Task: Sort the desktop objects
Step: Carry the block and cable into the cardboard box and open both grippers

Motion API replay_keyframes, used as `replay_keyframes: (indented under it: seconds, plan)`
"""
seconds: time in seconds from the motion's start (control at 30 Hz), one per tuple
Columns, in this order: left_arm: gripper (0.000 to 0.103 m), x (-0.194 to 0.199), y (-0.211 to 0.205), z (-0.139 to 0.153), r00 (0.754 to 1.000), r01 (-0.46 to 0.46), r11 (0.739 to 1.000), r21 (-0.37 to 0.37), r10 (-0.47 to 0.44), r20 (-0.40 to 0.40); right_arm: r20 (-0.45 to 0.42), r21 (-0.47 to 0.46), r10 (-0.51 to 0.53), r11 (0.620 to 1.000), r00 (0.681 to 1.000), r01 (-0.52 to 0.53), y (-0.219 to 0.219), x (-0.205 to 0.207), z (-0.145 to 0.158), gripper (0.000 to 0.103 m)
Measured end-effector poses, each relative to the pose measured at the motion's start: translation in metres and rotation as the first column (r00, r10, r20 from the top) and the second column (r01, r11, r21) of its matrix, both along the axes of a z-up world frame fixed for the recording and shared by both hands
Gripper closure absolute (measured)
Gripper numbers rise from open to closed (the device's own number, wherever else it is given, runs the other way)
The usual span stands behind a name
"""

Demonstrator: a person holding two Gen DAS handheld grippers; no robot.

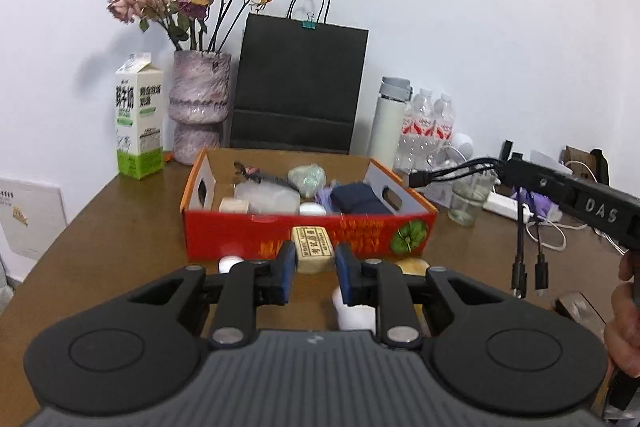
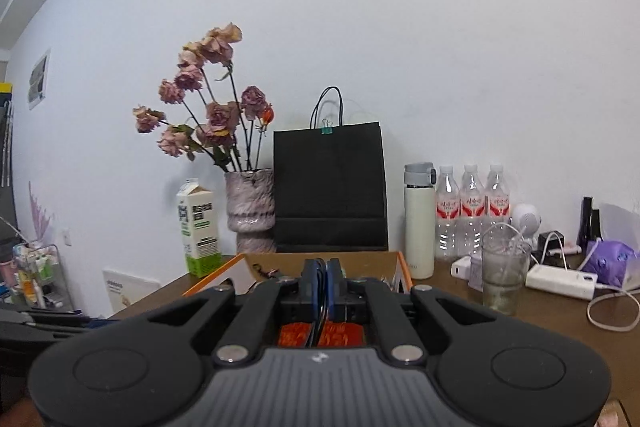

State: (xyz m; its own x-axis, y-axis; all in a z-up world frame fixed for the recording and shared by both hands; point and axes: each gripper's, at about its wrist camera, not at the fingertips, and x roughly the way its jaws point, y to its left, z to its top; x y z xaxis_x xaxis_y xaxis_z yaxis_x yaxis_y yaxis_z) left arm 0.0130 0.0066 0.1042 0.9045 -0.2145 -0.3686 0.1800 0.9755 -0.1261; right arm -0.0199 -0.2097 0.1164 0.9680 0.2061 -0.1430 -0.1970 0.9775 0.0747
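A red cardboard box [image 1: 360,233] holding several small items stands mid-table. My left gripper [image 1: 314,269] is open, low over the table in front of the box, with a beige eraser [image 1: 313,246] between and just beyond its fingertips. A white object [image 1: 354,315] lies under its right finger. My right gripper [image 2: 322,281] is shut on a black multi-head cable [image 1: 452,174]; seen from the left wrist it is held at the right, above the box's right end, with plugs [image 1: 530,269] dangling. In the right wrist view the box rim [image 2: 404,269] lies just beyond the fingers.
A milk carton [image 1: 140,117], a vase of dried roses [image 1: 200,107], a black paper bag [image 1: 300,87], a white flask [image 1: 390,123] and water bottles [image 1: 430,127] line the wall. A glass [image 1: 468,201], power strip [image 2: 560,281] and white cords sit right.
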Motion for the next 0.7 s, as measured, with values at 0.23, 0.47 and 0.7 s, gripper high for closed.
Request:
replay_keyframes:
  seconds: [0.23,0.47,0.7]
  plan:
    - [0.081,0.082,-0.009,0.009,1.0,-0.014,0.999,0.043,0.014,-0.011,-0.017,0.032,-0.001,0.999,1.0,0.001,-0.002,0.075,0.013,0.099]
    - [0.081,0.18,-0.016,-0.01,0.99,-0.05,0.996,0.075,0.059,-0.128,-0.163,0.106,0.07,0.993,0.984,-0.053,-0.008,0.187,0.013,0.099]
    - [0.081,0.241,-0.018,-0.041,0.966,-0.012,0.99,0.142,0.048,-0.253,-0.373,0.155,0.069,0.988,0.925,-0.011,-0.012,0.286,-0.029,0.099]
